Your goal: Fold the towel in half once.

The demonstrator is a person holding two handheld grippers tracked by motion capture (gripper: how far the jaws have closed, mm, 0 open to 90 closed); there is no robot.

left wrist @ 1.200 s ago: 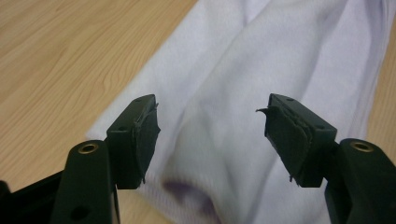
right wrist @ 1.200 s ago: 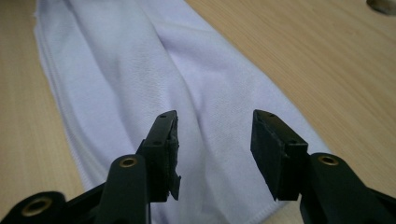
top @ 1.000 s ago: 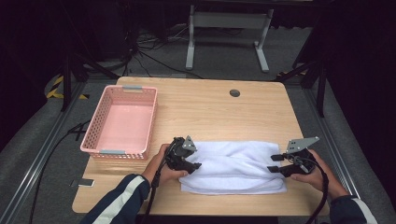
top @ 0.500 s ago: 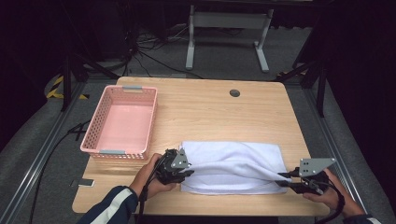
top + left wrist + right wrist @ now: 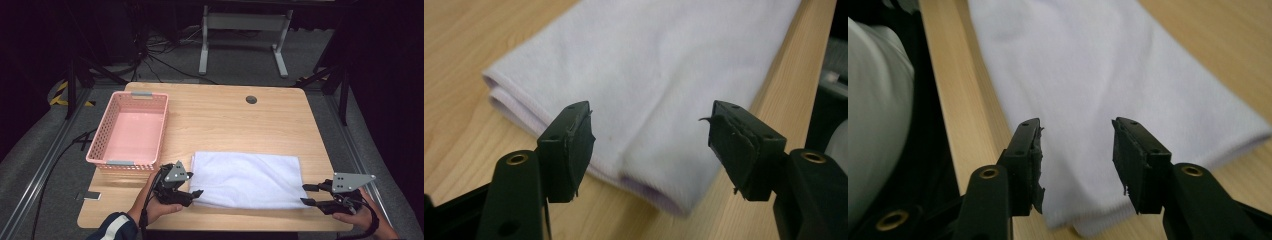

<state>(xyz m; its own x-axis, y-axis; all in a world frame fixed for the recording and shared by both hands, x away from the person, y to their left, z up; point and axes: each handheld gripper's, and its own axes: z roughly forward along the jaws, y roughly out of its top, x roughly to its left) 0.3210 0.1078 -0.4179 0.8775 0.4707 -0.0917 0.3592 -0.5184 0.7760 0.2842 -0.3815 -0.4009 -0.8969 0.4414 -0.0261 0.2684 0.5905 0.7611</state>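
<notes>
A white towel (image 5: 247, 179) lies folded flat on the wooden table (image 5: 225, 120), near its front edge. My left gripper (image 5: 196, 193) sits at the towel's near left corner, and its jaws have just been opening; they stand open, clear of the cloth (image 5: 659, 100). My right gripper (image 5: 305, 194) is at the near right corner, jaws also just opened and apart, with the towel's folded corner (image 5: 1108, 100) lying below and between them, not pinched.
A pink plastic basket (image 5: 131, 131), with nothing in it, stands on the table's left side. A round cable hole (image 5: 251, 99) sits near the far edge. The table's front edge runs close under both hands. Dark floor, cables and a metal stand lie beyond.
Both grippers pulled the towel's corners toward the front edge, smoothing it flat, then let go. The jaws closed on the cloth half a second ago and now stand open.
</notes>
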